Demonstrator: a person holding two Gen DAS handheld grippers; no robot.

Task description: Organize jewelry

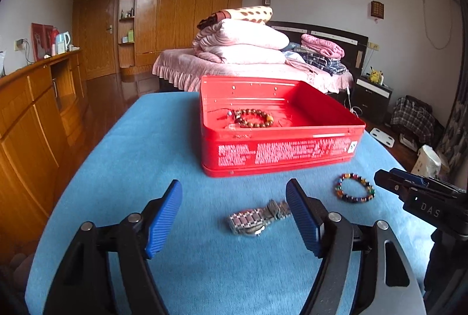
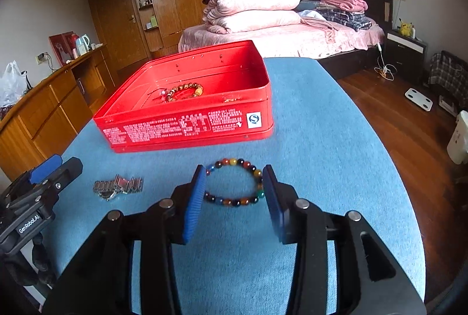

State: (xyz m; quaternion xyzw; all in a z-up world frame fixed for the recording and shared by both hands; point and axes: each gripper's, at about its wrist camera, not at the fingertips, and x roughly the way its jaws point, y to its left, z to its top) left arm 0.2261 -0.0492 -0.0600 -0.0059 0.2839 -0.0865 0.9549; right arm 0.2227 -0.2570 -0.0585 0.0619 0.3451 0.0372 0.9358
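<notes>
- Right wrist view: my right gripper (image 2: 234, 183) spread, pads flanking the colored bead bracelet (image 2: 234, 183) on the blue table (image 2: 336, 154), not pinching it.
- Metal watch (image 1: 257, 220) lies between my left gripper (image 1: 234, 199) pads, jaws wide.
- Brown bead bracelet (image 1: 254, 118) inside the red tin (image 1: 280, 151).

We see a red tin box (image 1: 280, 151), lid off, w/ white print on its near side, sitting on the blue cloth. Inside it, near the left, lies a brown wooden bead bracelet (image 1: 254, 118), flat, next to a thin red cord. In front of the box, on the cloth: a silver metal-link watch (image 1: 257, 220), lying on its side, band folded, and to its right, apart from it, a multicolour bead bracelet (image 2: 235, 182), flat, round.
</notes>
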